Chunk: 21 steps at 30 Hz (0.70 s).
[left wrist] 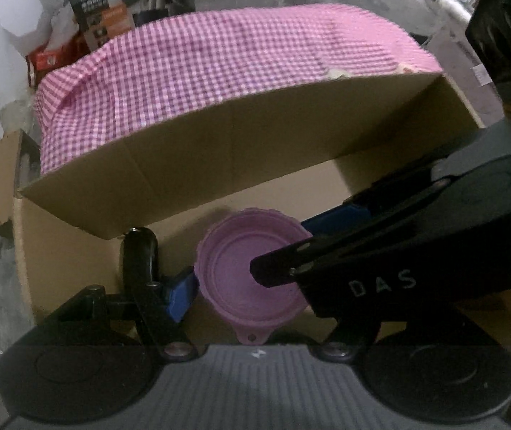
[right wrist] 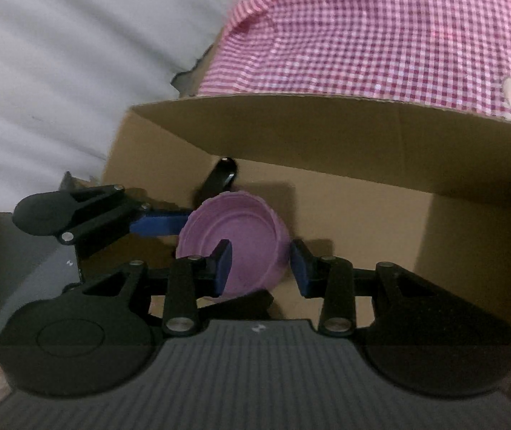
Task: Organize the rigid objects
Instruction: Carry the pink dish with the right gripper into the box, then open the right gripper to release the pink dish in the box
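A purple bowl (left wrist: 234, 279) (right wrist: 244, 247) lies inside a brown cardboard box (left wrist: 69, 261) (right wrist: 380, 215). My right gripper (right wrist: 260, 267) straddles the bowl's near rim, one blue pad inside the bowl and one outside, with a gap between pad and rim. My left gripper (left wrist: 241, 268) has its blue left pad (left wrist: 180, 295) beside the bowl's left edge; its right finger is hidden behind the right gripper's arm (left wrist: 380, 251). A black object (left wrist: 140, 254) (right wrist: 219, 175) stands behind the bowl.
The box flap (left wrist: 241, 154) folds inward over the opening. A pink checked cloth (left wrist: 219, 68) (right wrist: 380, 36) lies beyond the box. Printed cartons (left wrist: 97, 3) and clutter stand on the floor behind. A white sheet (right wrist: 76, 53) lies at the left.
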Motion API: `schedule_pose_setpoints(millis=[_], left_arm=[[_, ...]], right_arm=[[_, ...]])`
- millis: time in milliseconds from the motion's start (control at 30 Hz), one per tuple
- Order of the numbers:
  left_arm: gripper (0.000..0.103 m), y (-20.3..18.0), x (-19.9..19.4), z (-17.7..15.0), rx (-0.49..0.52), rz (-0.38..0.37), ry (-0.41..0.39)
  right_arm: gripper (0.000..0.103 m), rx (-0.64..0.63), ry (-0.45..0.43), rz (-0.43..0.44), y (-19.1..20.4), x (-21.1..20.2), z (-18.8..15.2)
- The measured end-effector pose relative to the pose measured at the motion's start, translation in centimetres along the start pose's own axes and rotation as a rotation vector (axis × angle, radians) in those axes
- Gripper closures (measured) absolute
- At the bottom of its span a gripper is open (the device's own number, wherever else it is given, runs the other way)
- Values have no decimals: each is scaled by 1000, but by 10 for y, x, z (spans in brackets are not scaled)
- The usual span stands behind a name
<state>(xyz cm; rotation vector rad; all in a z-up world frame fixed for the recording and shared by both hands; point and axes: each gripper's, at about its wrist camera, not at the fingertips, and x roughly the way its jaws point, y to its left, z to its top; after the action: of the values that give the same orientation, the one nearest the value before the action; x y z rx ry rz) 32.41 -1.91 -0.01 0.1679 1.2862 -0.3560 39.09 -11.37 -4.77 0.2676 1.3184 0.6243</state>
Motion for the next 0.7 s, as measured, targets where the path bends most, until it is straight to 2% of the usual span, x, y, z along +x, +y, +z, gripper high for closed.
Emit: schedule_pose_setpoints(millis=[133, 200, 367, 433, 500, 600, 700], left_arm=[[29, 4, 15, 4, -4, -1, 38], [28, 4, 19, 4, -5, 0, 50], [25, 6, 17, 4, -7, 7, 39], [25, 6, 10, 3, -11, 4, 21], [25, 6, 0, 1, -16, 3, -11], [21, 6, -24, -5, -39, 13, -82], [19, 8, -52, -13, -63, 8, -151]], right_arm=[[66, 7, 21, -4, -6, 16, 4], [60, 7, 27, -7, -7, 21, 4], [52, 6, 25, -11, -8, 27, 6], [48, -3, 8, -15, -5, 23, 5], [40, -25, -23, -23, 1, 17, 5], [30, -58, -84, -36, 10, -2, 2], [25, -92, -167, -28, 20, -31, -4]])
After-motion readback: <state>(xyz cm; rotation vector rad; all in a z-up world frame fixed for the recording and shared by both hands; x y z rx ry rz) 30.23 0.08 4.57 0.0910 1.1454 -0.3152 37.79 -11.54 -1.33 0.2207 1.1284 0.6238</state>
